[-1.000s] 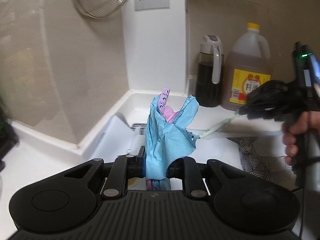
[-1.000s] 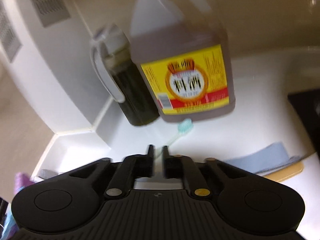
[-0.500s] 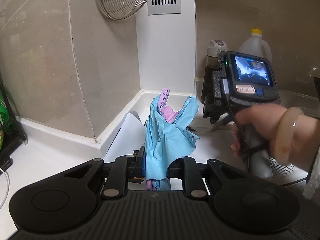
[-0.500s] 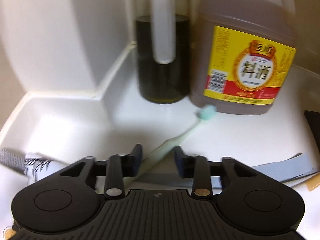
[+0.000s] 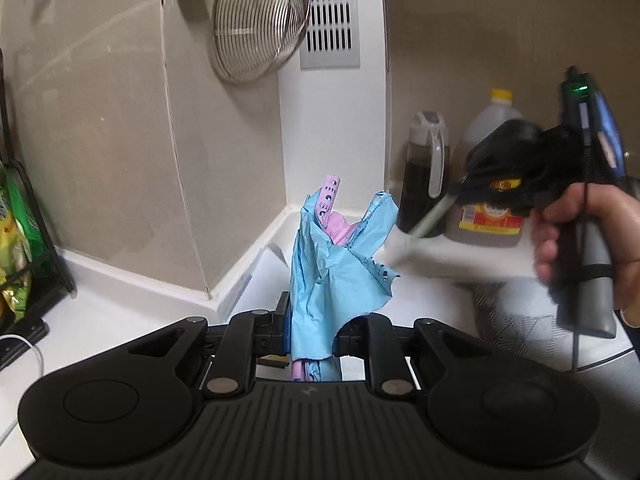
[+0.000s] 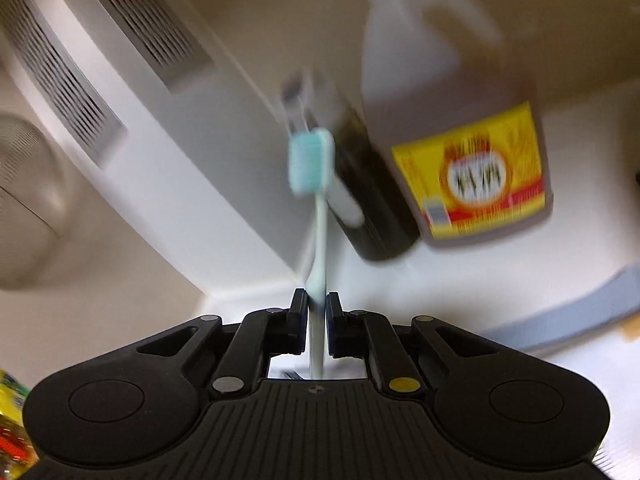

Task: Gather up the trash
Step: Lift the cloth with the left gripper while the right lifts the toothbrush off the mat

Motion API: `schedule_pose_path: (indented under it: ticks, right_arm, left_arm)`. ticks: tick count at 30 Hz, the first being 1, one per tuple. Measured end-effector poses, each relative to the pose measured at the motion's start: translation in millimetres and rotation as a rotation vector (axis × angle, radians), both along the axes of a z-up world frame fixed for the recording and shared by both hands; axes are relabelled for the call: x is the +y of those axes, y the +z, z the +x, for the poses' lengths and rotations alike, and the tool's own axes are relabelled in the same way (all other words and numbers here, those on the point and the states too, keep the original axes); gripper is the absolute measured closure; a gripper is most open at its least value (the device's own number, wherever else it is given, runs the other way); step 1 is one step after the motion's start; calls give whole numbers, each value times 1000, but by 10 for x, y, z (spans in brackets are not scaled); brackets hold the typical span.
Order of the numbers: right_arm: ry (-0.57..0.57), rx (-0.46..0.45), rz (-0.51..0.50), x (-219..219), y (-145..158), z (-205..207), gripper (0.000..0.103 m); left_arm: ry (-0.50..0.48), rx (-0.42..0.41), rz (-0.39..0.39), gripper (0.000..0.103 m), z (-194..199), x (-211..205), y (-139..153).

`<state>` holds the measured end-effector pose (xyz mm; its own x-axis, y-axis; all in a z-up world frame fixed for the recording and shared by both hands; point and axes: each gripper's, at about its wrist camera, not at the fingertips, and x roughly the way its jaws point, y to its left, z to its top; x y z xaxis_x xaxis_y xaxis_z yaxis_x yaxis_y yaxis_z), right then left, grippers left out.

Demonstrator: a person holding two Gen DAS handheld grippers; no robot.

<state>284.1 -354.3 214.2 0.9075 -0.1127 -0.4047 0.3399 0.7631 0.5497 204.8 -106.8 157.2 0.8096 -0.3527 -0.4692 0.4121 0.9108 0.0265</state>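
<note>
Right wrist view showed my right gripper (image 6: 317, 308) clamped on the toothbrush (image 6: 316, 216), its jaws having just closed, the bristle head raised before the yellow-labelled jug (image 6: 472, 168). My left gripper (image 5: 310, 330) gripped crumpled blue paper (image 5: 336, 264) with pink scraps above the white counter (image 5: 132, 300).
</note>
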Motion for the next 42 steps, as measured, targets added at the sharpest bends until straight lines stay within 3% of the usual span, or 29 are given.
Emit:
schedule_pose_path:
  ticks: [4,7,11,14,16,19,22,24,28,30,32,34,36,38,42]
  right_arm:
    - [-5,-60,-55,32,259,-362,94]
    - [24,-74,-11,18,301,-700,94]
    - [59,-70,157,60,-10,-1193,93]
    - [120,4,297,100,-343,-1451,93]
    - [145,76,300,134,-499,-1543,93]
    - [134,200,203,136,-630,-1511,89]
    - [54,241,103,122,-687,-1423,78]
    - [2,256,65,109,-736,-1373,52]
    - [-45,286,-65,243,-788,-1157,49]
    - [-41,317,-172,380,-813,-1002,39]
    - [7,346,-311,583,-858,-851,37]
    - [107,344,-442,779,-914,-757,38]
    - [198,299,-497,887,-940,-826,71]
    - [245,272,-482,877,-943,-928,91]
    - [247,201,-389,690,-900,-1166,92]
  left_arm:
    - [-7,-13,-7,85,-182,30,131]
    - [-15,-27,-10,85,-353,50,193]
    - [-32,-2,-24,85,-582,54,147]
    - [-43,17,-10,85,-759,64,69]
    - [-47,27,-3,85,-864,81,23]
    - [-43,44,3,85,-964,87,-37]
    - [-36,59,9,85,-1043,89,-61]
    - [-32,53,16,85,-1086,86,-55]
    - [-27,49,19,84,-1151,109,-38]
    - [-20,51,24,84,-1152,110,-40]
    - [-15,52,27,84,-1156,119,-43]
    - [-10,55,28,84,-1150,125,-37]
    - [-7,57,20,84,-1154,144,-29]
    - [-6,62,6,84,-1163,156,-25]
    - [-11,68,-8,84,-1226,165,-30]
